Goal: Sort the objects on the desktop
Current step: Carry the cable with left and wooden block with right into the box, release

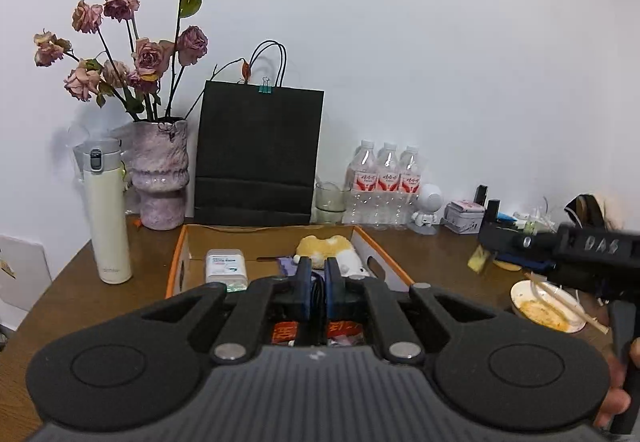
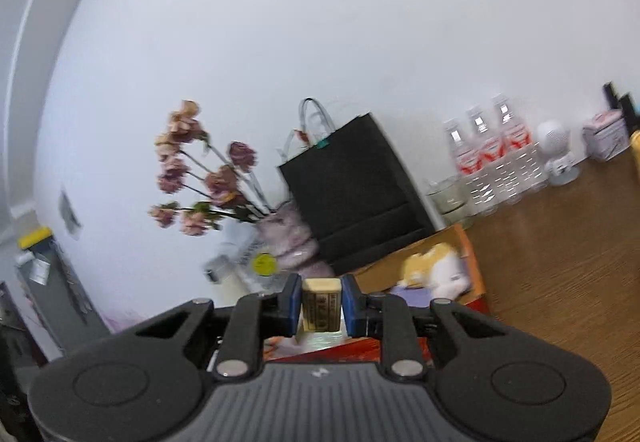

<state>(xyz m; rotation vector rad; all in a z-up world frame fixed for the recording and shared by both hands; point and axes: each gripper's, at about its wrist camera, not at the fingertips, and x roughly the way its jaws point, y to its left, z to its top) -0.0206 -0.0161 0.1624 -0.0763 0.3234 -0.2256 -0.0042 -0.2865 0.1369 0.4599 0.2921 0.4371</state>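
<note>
A cardboard box [image 1: 364,242] with orange edges sits on the wooden desk. It holds a white tub [image 1: 225,265], a yellow and white plush toy [image 1: 330,250] and red packets [image 1: 284,332]. My left gripper [image 1: 319,274] hangs over the box with its jaws nearly together on a thin dark thing, possibly a cable [image 1: 318,292]. My right gripper [image 2: 320,302] is shut on a small tan block [image 2: 321,305] and is held tilted above the box's near right side. In the left wrist view the right gripper [image 1: 482,256] shows at the right, holding the tan block [image 1: 478,261].
At the back stand a white flask [image 1: 107,210], a pink vase of dried roses [image 1: 160,178], a black paper bag [image 1: 256,154], a glass [image 1: 330,198], three water bottles [image 1: 386,182], a white robot figure [image 1: 428,206] and a tin [image 1: 464,214]. A dirty bowl with chopsticks [image 1: 546,306] is at the right.
</note>
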